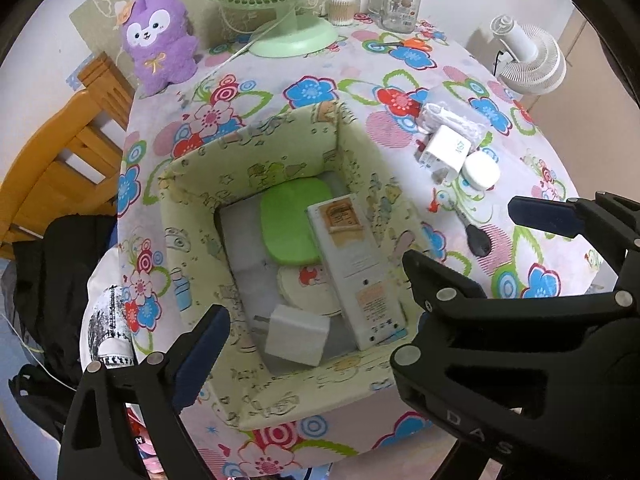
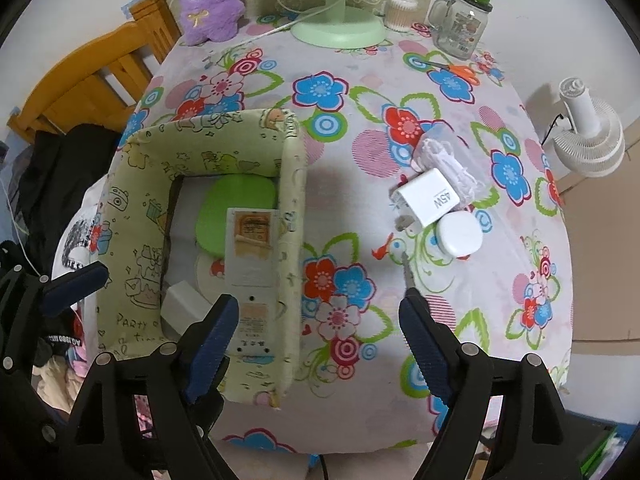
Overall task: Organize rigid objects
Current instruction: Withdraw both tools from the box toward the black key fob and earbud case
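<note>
Several rigid items still sit outside the fabric storage box [image 1: 256, 148]: a 45W charger [image 2: 430, 198], a round white case [image 2: 458, 236] touching it, a white cable bundle [image 2: 444, 156] behind, and a dark-headed key [image 1: 476, 236] nearest the box. Already inside: remote [image 1: 356, 268], green case [image 1: 292, 224], white adapter [image 1: 298, 334]. Right gripper [image 2: 320, 328] is spread wide and holds nothing, hovering over bare tablecloth [image 2: 340, 208] between box and pile. Left gripper [image 1: 316, 308] is likewise wide and empty above the box. Suggest taking the charger first (flat sides, easy pinch), squaring the fingers [image 2: 424, 340] across its body, clear of the prongs.
</note>
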A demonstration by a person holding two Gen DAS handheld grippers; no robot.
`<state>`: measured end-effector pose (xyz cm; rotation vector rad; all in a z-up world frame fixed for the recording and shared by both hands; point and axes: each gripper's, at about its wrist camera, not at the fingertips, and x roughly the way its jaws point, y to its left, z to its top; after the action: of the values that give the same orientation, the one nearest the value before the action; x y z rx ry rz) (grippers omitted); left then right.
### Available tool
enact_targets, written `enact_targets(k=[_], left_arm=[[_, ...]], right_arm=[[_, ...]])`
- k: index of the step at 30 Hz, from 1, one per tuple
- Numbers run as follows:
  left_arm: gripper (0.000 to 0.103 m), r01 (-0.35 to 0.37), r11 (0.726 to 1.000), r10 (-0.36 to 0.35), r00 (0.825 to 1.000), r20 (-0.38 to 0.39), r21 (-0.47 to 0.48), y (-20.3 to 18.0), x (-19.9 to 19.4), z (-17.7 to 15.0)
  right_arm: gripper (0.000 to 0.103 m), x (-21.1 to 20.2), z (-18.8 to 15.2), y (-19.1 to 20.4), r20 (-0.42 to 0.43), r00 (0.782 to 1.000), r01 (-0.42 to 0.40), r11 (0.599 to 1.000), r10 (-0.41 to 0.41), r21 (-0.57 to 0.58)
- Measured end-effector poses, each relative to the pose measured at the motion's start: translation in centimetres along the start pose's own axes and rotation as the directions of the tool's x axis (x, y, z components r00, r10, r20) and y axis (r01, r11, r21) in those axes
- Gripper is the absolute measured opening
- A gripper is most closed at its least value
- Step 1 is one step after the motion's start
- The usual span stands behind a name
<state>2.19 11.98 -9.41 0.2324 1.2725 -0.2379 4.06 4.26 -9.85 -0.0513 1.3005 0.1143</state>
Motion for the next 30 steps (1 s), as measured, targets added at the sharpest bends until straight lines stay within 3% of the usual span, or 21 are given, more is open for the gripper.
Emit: enact_targets(k=[9, 30], left_arm=[[0.096, -0.037, 0.999, 0.037, 0.999, 0.020, -0.035, -3.2, -0.8, 1.2], [0.097, -0.004, 0.999, 0.006, 0.999, 0.044, -0.036, -10.7, -1.2, 4.1]], right_arm=[[0.085, -1.2, 0.2, -3.3, 0.022, 1.000, 0.012, 0.999, -0.011, -0.044], [0.085, -3.1, -0.2, -11.6, 0.065, 0.998, 0.031, 0.996, -0.026, -0.079]])
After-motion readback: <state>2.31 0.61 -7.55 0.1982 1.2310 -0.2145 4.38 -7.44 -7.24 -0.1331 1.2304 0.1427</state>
